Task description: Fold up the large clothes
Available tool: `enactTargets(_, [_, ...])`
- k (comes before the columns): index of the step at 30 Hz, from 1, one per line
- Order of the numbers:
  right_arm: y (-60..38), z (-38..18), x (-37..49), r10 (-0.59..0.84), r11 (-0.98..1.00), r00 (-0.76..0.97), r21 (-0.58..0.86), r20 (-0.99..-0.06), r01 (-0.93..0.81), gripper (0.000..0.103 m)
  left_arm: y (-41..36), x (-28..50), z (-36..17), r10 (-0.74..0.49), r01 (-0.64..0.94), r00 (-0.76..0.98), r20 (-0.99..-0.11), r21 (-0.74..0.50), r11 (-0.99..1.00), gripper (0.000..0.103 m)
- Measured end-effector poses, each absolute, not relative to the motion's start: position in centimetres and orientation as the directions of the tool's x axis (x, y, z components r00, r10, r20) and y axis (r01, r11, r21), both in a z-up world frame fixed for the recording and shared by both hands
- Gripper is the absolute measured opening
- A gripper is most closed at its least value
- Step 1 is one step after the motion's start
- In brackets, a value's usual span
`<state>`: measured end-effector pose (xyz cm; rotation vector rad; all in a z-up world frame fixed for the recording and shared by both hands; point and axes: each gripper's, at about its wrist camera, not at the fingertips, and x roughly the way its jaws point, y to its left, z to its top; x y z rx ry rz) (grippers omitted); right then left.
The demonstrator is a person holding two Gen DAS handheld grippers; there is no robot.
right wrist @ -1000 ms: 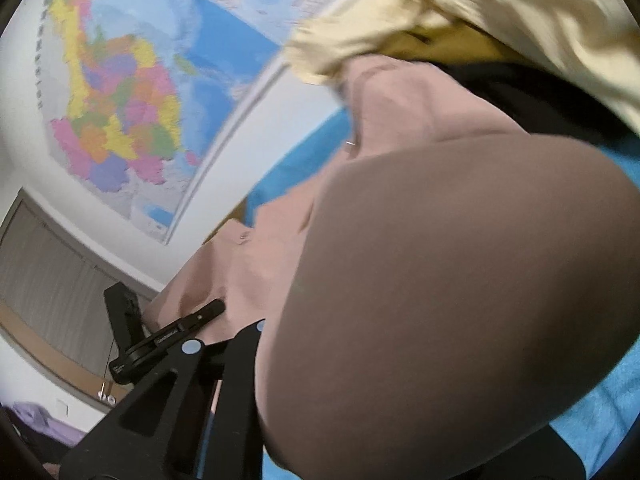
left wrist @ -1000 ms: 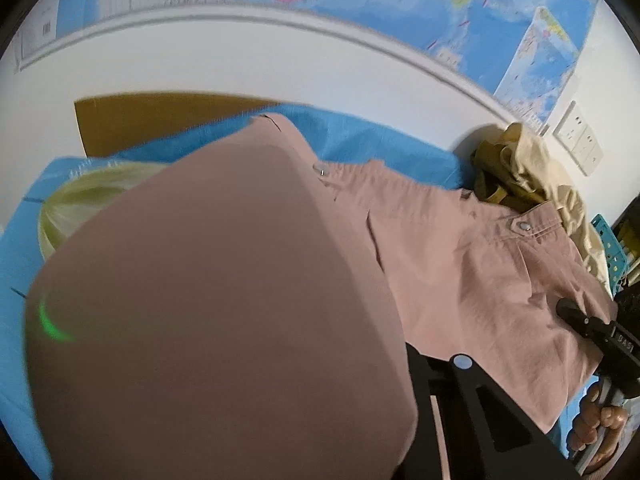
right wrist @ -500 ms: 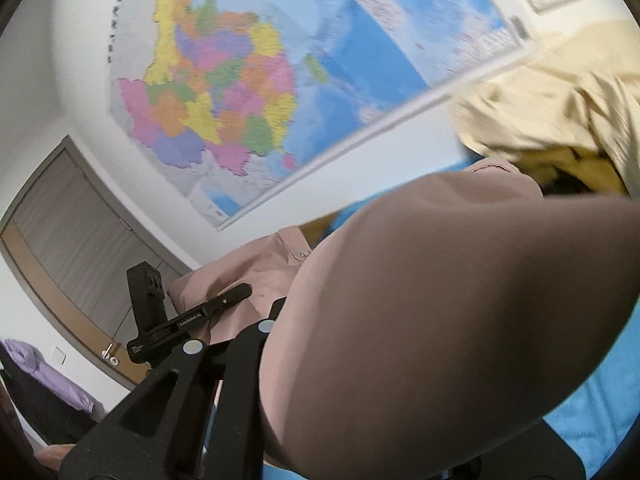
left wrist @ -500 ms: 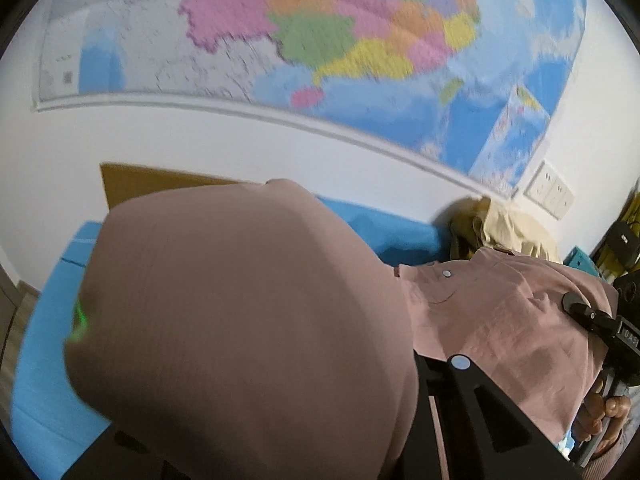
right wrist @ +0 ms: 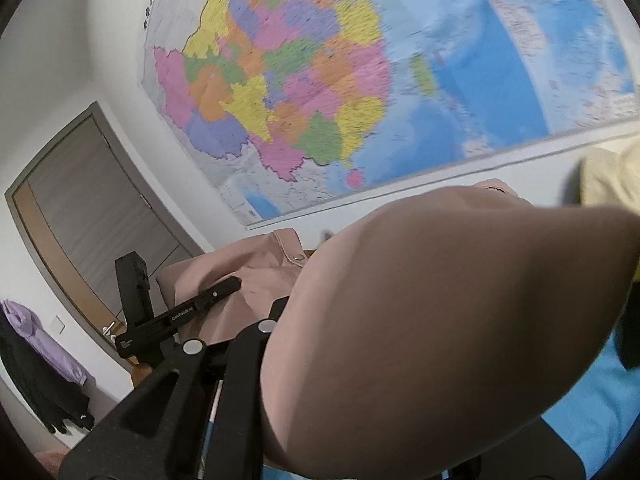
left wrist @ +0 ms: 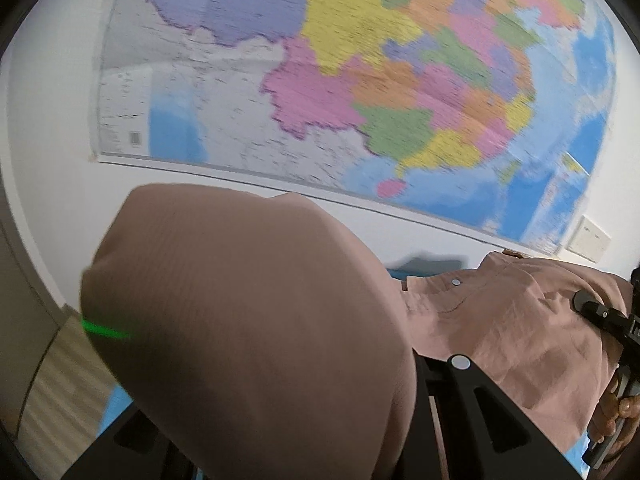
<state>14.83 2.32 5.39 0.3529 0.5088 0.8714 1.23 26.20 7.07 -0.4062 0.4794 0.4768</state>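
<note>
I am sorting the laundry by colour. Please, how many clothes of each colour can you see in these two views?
Dusty pink: 1, the pink garment, with both claws clamped on it
Pale yellow: 1, the yellow garment
Purple: 1, the purple garment hanging by the door
Black: 1, the black garment hanging beside it
Total: 4

One pink garment (left wrist: 248,320) with two snaps showing, one (left wrist: 455,281) at 3 o'clock. One map (left wrist: 360,80) at 12 o'clock. Two claws: left (right wrist: 224,288), right (left wrist: 588,308). One door (right wrist: 92,208) at 9 o'clock. One purple garment (right wrist: 40,336). One wall socket (left wrist: 592,238).
</note>
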Motion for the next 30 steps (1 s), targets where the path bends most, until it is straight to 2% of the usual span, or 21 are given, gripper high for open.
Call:
enactTargets(12, [8.5,5.2,18.6,0.834,0.552,0.463,0.49,-0.302,-0.675,0.014,32.0,0.0,7.3,0.445,-0.635,0.714,-0.54,-0.235,0.736,0.016])
enactTargets(30, [13.6,3.6,21.4,0.844,0.535,0.42,0.468,-0.334,-0.703,0.014,37.7,1.2,6.2,0.517,-0.713,0.64,-0.569,-0.189,0.675,0.016])
